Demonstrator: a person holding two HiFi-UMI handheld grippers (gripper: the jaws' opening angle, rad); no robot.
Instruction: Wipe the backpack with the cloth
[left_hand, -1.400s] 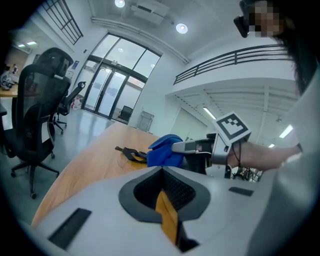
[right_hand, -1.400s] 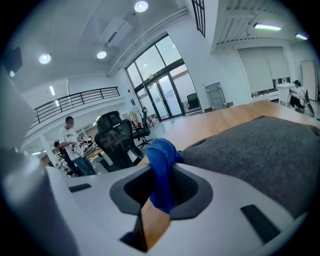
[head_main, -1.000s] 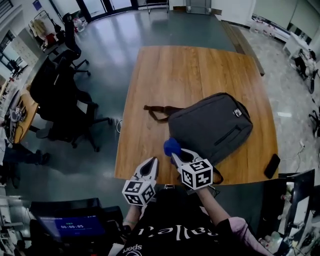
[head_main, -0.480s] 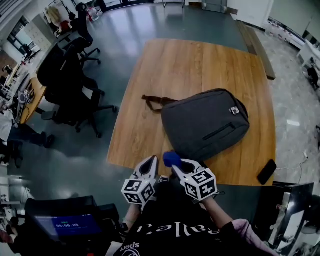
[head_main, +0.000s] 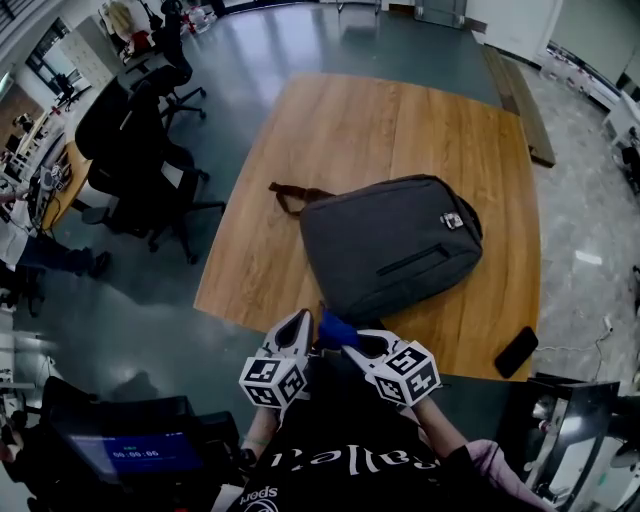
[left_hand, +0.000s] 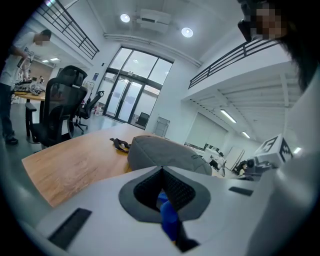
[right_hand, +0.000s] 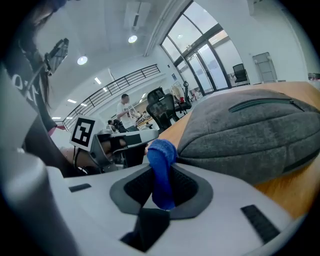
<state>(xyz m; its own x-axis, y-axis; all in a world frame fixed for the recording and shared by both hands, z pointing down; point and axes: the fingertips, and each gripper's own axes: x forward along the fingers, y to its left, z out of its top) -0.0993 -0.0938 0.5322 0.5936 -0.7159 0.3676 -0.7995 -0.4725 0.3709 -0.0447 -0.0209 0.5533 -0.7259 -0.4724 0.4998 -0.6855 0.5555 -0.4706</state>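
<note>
Head view: the grey backpack (head_main: 390, 245) is laid flat on the wooden tabletop (head_main: 330, 130), front face up, in the half nearer the person. A zip line is seen across the front face. A dark strap (head_main: 290, 195) is stretched out on the wood from the pack's far-left corner.

Both grippers are held close together at the near edge of the tabletop, just at the pack's near-left corner. The blue cloth (head_main: 332, 328) is seen between their tips.

Right gripper (head_main: 347, 341): in the right gripper view the jaws are closed on the cloth. A bunched blue fold is pinched in the seam between the pads and stands up past the tips. The pack's grey side is seen just beside the fold; contact cannot be confirmed.

Left gripper (head_main: 303, 319): in the left gripper view the jaws are drawn together, and a piece of the same blue cloth is caught in the seam between them. The cloth is thus gripped from both sides.

A dark phone (head_main: 515, 352) is noted at the near-right edge of the tabletop, well apart from the pack. Black office chairs (head_main: 140, 165) are seen on the floor left of the tabletop. A lit screen (head_main: 125, 452) is seen at lower left.
</note>
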